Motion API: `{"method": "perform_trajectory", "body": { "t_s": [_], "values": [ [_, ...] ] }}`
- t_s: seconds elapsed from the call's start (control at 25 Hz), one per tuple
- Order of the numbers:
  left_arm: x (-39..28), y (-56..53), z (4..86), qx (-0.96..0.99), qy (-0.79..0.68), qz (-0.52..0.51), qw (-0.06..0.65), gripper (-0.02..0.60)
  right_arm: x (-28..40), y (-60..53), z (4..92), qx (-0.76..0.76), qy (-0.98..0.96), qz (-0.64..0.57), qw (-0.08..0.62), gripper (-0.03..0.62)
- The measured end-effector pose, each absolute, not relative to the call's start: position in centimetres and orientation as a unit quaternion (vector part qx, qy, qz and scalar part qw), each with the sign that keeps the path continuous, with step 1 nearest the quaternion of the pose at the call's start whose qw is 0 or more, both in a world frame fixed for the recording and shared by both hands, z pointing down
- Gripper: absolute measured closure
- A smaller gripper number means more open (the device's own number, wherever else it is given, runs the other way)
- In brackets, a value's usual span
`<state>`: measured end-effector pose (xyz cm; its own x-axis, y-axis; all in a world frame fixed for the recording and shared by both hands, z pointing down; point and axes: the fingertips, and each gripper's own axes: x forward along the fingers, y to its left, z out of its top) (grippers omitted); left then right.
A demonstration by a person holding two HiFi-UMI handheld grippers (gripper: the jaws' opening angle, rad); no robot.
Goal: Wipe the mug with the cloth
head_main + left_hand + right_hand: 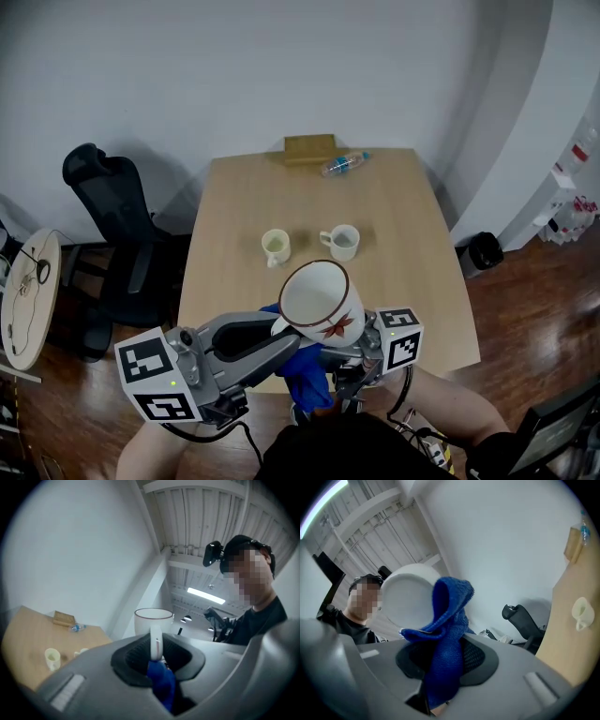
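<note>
Left gripper (156, 652): jaws narrowly parted, clamped on the handle of the mug (319, 298);
Right gripper (443, 658): jaws pinched on the blue cloth (305, 370), just below the mug

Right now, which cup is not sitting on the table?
The big white mug with the brown rim: the left gripper holds it up by its handle. The small yellow cup and small white cup stand on the table.
</note>
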<state>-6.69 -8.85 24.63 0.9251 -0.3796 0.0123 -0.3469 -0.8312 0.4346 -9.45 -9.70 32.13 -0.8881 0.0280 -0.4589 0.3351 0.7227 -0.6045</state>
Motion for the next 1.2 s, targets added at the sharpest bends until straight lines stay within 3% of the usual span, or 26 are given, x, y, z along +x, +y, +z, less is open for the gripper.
{"method": "perform_trajectory", "body": {
  "t_s": [0.44,0.6,0.72,0.92,1.2],
  "values": [
    [-6.4,-9.0,25.9,0.955,-0.215,-0.024,0.203,0.517,-8.6,-9.3,33.7,0.084,0.892,-0.382,0.226,0.471],
    [-6.6,-8.6,25.6,0.956,-0.221,-0.028,0.191,0.517,-8.4,-13.5,38.7,-0.067,0.910,-0.379,0.150,0.471],
    [-8.3,-10.0,26.8,0.940,-0.296,-0.016,0.170,0.515,-4.4,-18.0,43.0,-0.200,0.890,-0.388,0.132,0.471],
    [-14.7,-14.3,35.2,0.858,-0.490,0.066,0.141,0.514,3.9,-22.5,46.3,-0.378,0.871,-0.308,0.058,0.468],
    [-18.9,-17.0,50.7,0.771,-0.594,0.116,0.201,0.514,8.7,-22.9,52.2,-0.471,0.844,-0.252,-0.049,0.465]
  ]
}}
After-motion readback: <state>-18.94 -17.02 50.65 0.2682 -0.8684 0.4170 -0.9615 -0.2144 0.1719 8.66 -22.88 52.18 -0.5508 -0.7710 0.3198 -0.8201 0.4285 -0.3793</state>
